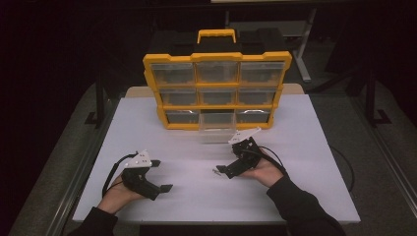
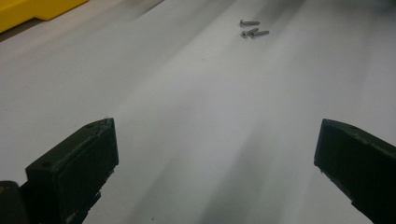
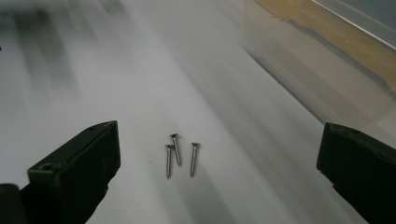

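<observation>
Three small screws (image 3: pixel 180 158) lay side by side on the white table (image 1: pixel 295 196), near its middle and in front of the organizer's pulled-out clear drawer (image 1: pixel 216 127). The right gripper (image 1: pixel 227 171) was the nearer one, its jaws spread wide and empty, with the screws just ahead between them, long axes running roughly along the gripper's reach. The left gripper (image 1: pixel 163 175), also released, rested well apart toward the table's left edge.

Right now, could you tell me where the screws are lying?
In the high view the three screws lie on the white table, just left of the right tool and nearer the person than the organizer's pulled-out drawer.
</observation>
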The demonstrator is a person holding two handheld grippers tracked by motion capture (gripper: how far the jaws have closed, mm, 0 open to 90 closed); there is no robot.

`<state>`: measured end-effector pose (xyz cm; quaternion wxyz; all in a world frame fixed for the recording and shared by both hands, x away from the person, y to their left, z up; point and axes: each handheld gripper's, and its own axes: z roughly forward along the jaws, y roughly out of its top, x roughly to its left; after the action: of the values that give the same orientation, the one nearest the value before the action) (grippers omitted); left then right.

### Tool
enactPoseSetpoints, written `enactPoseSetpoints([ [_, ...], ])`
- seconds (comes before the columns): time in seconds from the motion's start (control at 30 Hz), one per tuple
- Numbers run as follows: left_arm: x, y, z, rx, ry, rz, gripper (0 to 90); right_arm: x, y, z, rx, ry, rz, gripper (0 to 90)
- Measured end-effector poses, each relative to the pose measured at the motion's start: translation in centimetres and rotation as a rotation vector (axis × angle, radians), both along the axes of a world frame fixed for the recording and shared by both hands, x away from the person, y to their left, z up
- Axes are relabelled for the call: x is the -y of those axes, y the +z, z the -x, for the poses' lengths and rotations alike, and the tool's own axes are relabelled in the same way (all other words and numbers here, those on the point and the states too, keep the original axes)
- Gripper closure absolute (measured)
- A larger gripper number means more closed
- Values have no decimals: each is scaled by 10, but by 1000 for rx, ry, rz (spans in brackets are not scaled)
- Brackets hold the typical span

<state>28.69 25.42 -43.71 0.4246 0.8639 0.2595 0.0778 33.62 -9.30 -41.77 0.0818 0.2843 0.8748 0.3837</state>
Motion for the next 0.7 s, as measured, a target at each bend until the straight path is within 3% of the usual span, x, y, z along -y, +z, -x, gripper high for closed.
enactPoseSetpoints([
  [0.43,0,0,0,2,-4,4,0,-14,-4,-8,-22,13,7,30],
  [0.57,0,0,0,2,-8,1,0,-18,-4,-10,-36,15,15,133],
  [0.7,0,-1,0,2,-9,-1,0,-20,-5,-11,-41,20,25,177],
])
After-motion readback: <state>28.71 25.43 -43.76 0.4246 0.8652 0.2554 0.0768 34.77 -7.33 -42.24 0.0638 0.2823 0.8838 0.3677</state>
